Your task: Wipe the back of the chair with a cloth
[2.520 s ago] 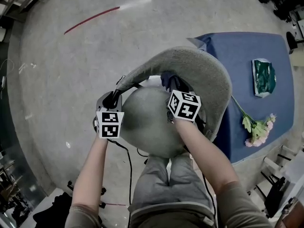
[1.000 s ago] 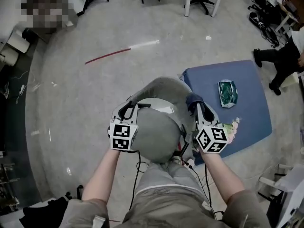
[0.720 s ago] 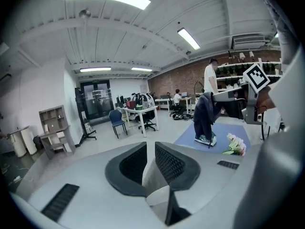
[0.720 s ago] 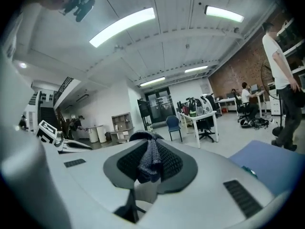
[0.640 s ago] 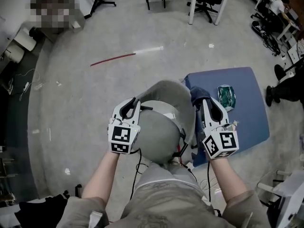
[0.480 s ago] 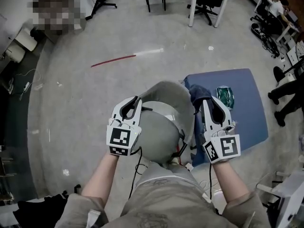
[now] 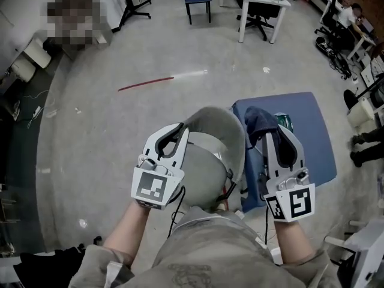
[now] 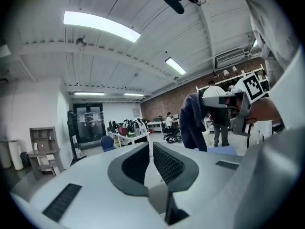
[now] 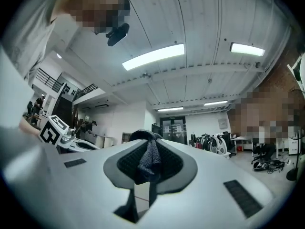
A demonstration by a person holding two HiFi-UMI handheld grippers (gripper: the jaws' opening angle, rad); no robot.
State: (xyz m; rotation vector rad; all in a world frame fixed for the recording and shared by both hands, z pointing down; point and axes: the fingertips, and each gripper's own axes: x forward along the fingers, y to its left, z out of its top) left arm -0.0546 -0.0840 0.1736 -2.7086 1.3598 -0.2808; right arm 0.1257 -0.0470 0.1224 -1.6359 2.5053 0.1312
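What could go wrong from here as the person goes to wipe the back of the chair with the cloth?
1. The right gripper pinches only a bunched fold of the cloth, so rubbing might pull it free.
2. Cables hang from the grippers over the chair and could snag on it.
3. The left gripper is empty, its jaws closing on nothing, so nothing steadies the chair if it shifts under the wiping.

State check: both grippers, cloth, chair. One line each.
left gripper: jaws closing, nothing between them
right gripper: shut on the cloth
cloth: bunched, pinched at the right gripper's tips
chair: upright
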